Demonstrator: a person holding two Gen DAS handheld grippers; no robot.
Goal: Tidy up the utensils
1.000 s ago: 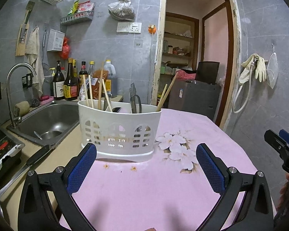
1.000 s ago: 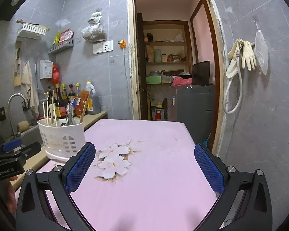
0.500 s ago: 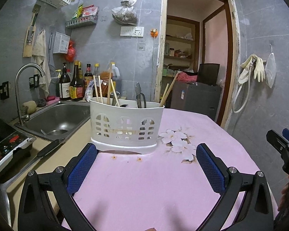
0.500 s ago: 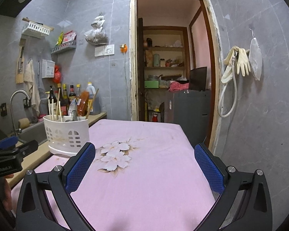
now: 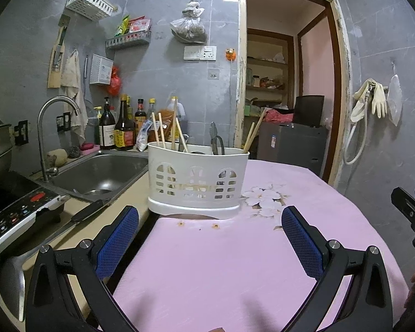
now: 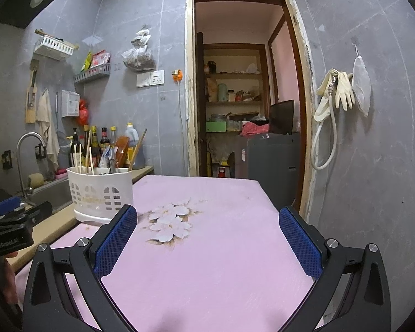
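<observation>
A white slotted utensil holder [image 5: 196, 182] stands at the left edge of the pink flowered tablecloth [image 5: 235, 262]. Several wooden chopsticks [image 5: 177, 131], scissors [image 5: 215, 139] and a dark spoon stick out of it. My left gripper [image 5: 210, 238] is open, empty, a short way in front of the holder. In the right wrist view the holder [image 6: 101, 191] sits far left and my right gripper [image 6: 207, 238] is open over the bare cloth, holding nothing. The left gripper's body [image 6: 11, 229] shows at that view's left edge; the right gripper's body [image 5: 412, 215] shows at the left wrist view's right edge.
A steel sink [image 5: 96, 174] with a tap [image 5: 48, 127] lies left of the table, with sauce bottles [image 5: 119, 127] behind it. An induction cooker [image 5: 16, 213] and a knife [image 5: 80, 215] lie on the counter. A doorway [image 6: 243, 96] opens beyond the table's far edge.
Both grippers have drawn back and tilted upward; the holder looks smaller and farther in both views. Both stay open and empty.
</observation>
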